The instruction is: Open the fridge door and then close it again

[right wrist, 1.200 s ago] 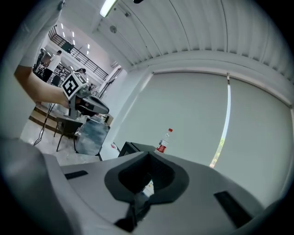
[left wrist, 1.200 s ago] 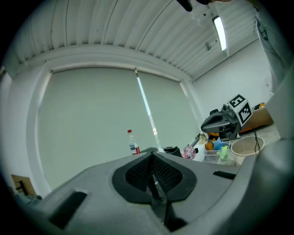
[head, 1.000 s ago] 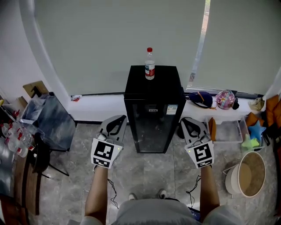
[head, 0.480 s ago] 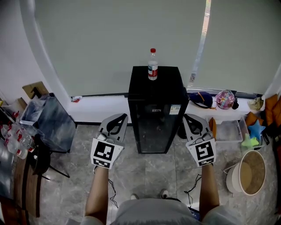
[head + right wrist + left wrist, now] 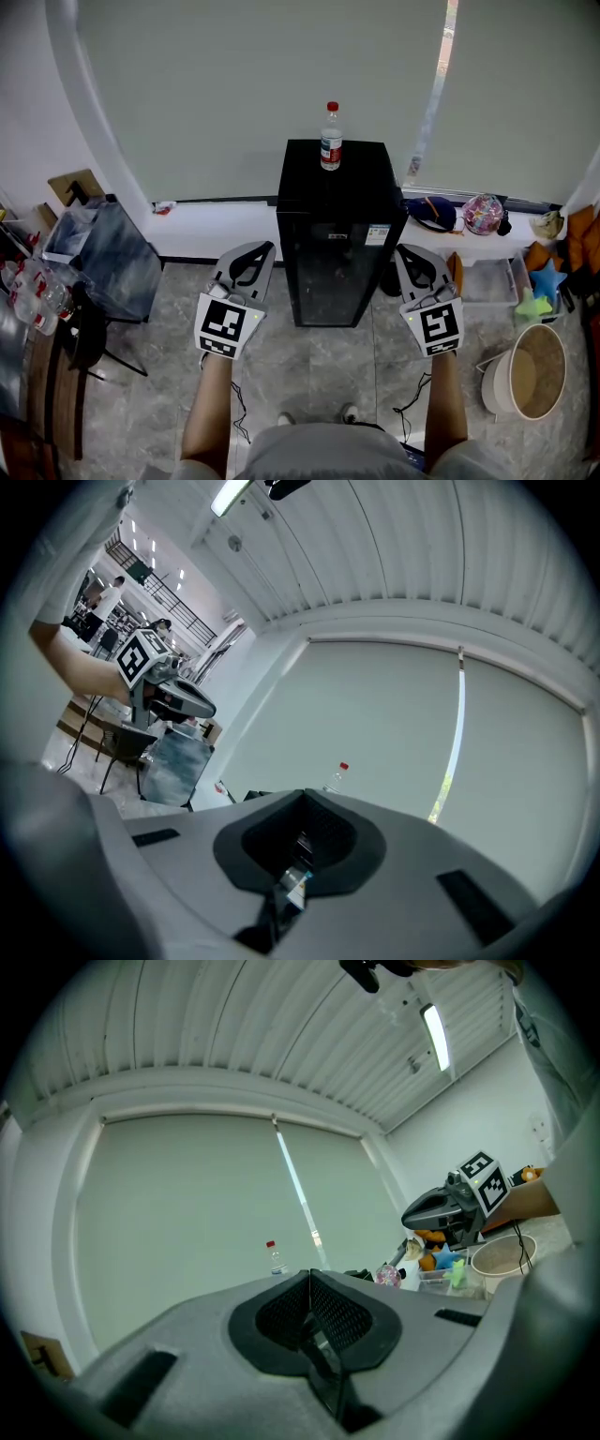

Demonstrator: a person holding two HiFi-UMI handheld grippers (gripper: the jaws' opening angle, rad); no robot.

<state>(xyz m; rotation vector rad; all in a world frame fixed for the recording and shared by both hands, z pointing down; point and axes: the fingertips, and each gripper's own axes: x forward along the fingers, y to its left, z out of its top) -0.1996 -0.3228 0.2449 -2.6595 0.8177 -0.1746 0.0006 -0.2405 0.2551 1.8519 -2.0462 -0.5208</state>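
Observation:
A small black fridge (image 5: pixel 333 234) with a glass door stands against the window wall, door closed, in the head view. A clear water bottle with a red cap (image 5: pixel 331 138) stands on its top; the bottle (image 5: pixel 275 1258) also shows in the left gripper view and the bottle (image 5: pixel 336 777) in the right gripper view. My left gripper (image 5: pixel 253 251) hovers left of the fridge, shut and empty. My right gripper (image 5: pixel 409 255) hovers right of the fridge, shut and empty. Neither touches the fridge. The right gripper (image 5: pixel 450 1208) appears in the left gripper view, the left gripper (image 5: pixel 173 696) in the right one.
A dark bin with a plastic bag (image 5: pixel 103 253) and water bottles (image 5: pixel 33 291) stand at the left. On the right are a round beige basket (image 5: pixel 530 370), a clear box (image 5: pixel 483 279), toys (image 5: pixel 544 291) and a patterned ball (image 5: pixel 482 213) on the low white sill (image 5: pixel 211 230).
The head view has shifted so the fridge sits a little further right. The right gripper has moved slightly right and up. The left gripper stays where it was.

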